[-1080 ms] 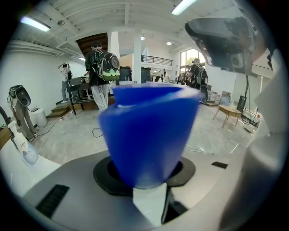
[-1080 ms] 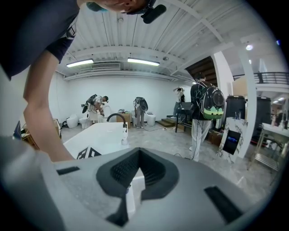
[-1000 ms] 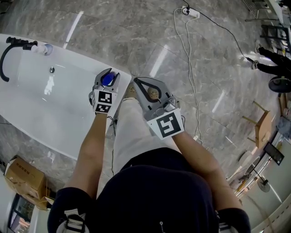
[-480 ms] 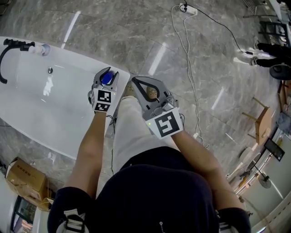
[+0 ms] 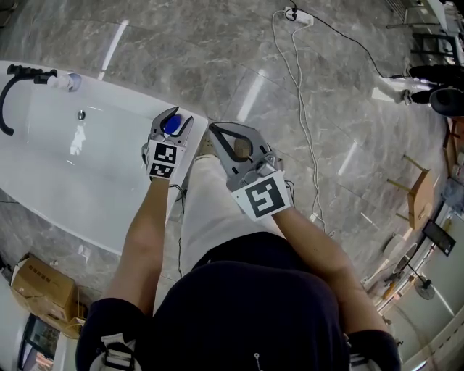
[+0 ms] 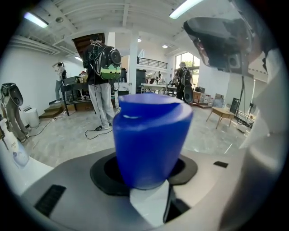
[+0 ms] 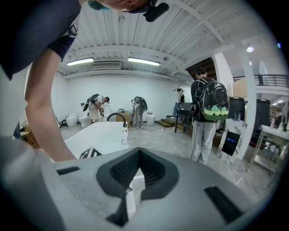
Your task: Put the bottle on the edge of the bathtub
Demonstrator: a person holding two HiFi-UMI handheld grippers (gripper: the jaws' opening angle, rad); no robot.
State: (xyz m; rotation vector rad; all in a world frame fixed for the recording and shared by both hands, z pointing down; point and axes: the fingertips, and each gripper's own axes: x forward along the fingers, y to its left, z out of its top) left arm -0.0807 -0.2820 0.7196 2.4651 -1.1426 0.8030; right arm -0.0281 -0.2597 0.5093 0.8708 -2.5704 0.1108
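So the bottle (image 5: pixel 171 125), going by its blue cap, is a bit upper left of the middle of the head view, right over the rim at the right-hand end of the white bathtub (image 5: pixel 43 181). I can't actually see whether its base is touching the rim. In the left gripper view the blue cap fills the middle, sitting upright in the dark padded opening. The left gripper (image 5: pixel 175 118) has just been opening its jaws. The bottle is between them, but the pads look backed off with dark gap showing on both sides, so it reads as let go rather than squeezed. The right gripper (image 5: pixel 214 130) hangs just beside it, toward the centre of the frame over the grey marble floor (image 5: pixel 181 43), tips pinched together with nothing in them. Further out there's a black curved faucet (image 5: pixel 9 94) at the tub's far left end, a cardboard box (image 5: pixel 40 284) at lower left, and a white cable (image 5: pixel 301 109) trailing down from a power strip (image 5: pixel 301 18) at the top.
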